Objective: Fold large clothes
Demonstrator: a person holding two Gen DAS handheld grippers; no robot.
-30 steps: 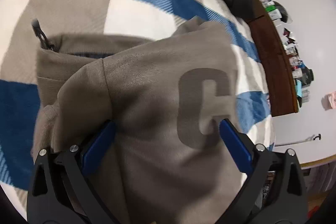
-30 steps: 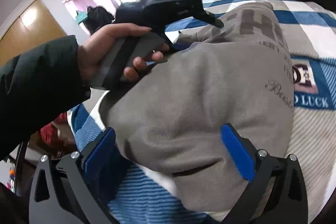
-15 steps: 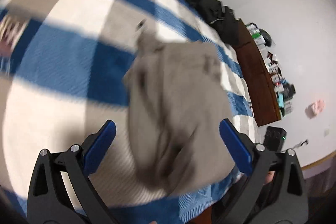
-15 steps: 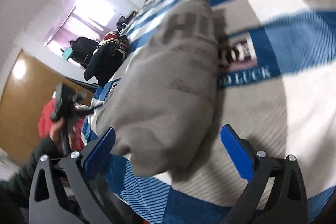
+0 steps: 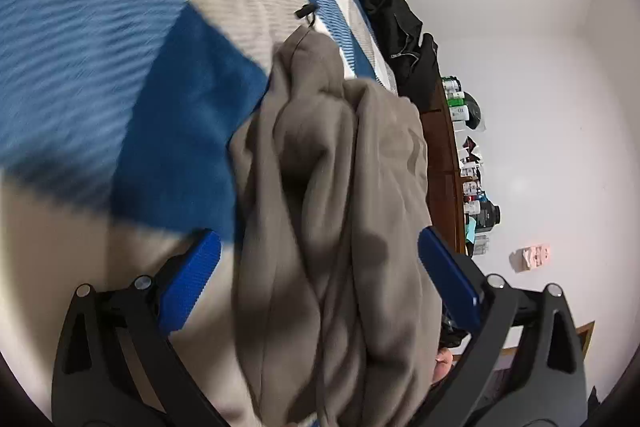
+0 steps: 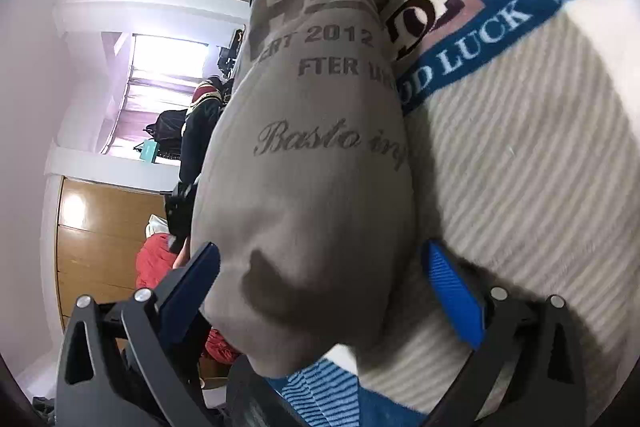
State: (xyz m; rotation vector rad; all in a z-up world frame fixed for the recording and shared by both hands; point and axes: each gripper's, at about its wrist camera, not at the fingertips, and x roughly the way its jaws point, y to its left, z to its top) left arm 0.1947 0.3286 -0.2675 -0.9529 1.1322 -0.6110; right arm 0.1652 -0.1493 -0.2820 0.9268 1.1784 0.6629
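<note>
Both grippers' fingers (image 5: pixel 188 283) astride sweatshirt (image 5: pixel 332 211)

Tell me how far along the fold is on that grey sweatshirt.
Done: the grey sweatshirt is bunched into a compact bundle on the blue checked blanket. In hand: both the left gripper and right gripper straddle it, fingers spread wide, not pinching. Left: its side in the left view shows loose, uneven folds, so squaring and flattening seem to remain.

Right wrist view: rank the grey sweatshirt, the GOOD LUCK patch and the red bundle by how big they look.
1. Sweatshirt, though nearness to the camera inflates it.
2. Patch.
3. Red bundle, partly hidden and farther off, so its rank is unsure.
</note>
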